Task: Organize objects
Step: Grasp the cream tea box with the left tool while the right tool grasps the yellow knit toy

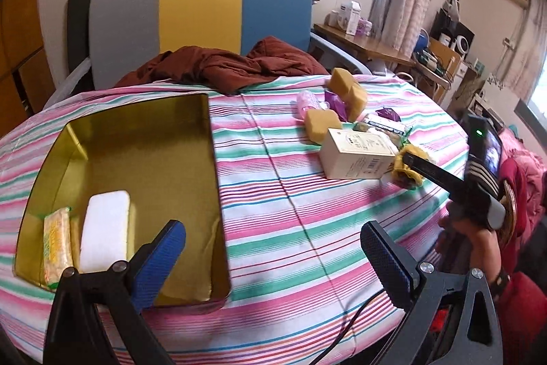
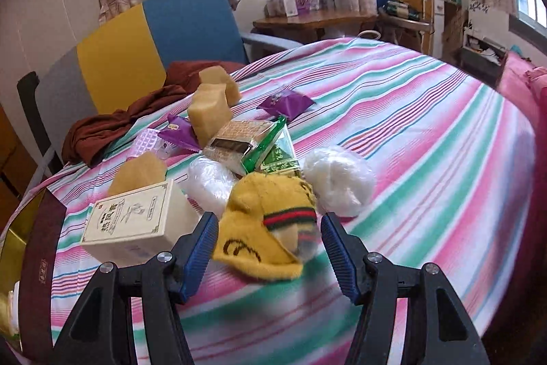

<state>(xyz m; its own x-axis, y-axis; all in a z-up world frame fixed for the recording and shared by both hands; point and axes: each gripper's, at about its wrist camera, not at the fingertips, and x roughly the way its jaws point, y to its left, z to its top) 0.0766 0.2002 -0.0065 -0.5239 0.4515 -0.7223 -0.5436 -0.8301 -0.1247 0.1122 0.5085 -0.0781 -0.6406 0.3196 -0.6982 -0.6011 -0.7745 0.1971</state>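
A gold tin box (image 1: 143, 139) lies open on the striped table at the left and holds a white sponge (image 1: 106, 228) and a yellow wipes pack (image 1: 56, 245). My left gripper (image 1: 273, 248) is open and empty over the cloth beside the box's near right corner. My right gripper (image 2: 270, 245) is open, its jaws on either side of a yellow knitted sock (image 2: 270, 224) that lies on the cloth. The sock (image 1: 410, 168) and the right gripper (image 1: 410, 159) also show in the left wrist view. A cream carton (image 2: 136, 221) lies just left of the sock.
Beyond the sock lie two white plastic bundles (image 2: 338, 187), green packets (image 2: 270, 146), purple wrappers (image 2: 287, 103), yellow sponges (image 2: 208, 112) and a pink case (image 2: 145, 142). A maroon cloth (image 1: 222, 64) lies at the far edge before a grey, yellow and blue chair (image 1: 201, 19).
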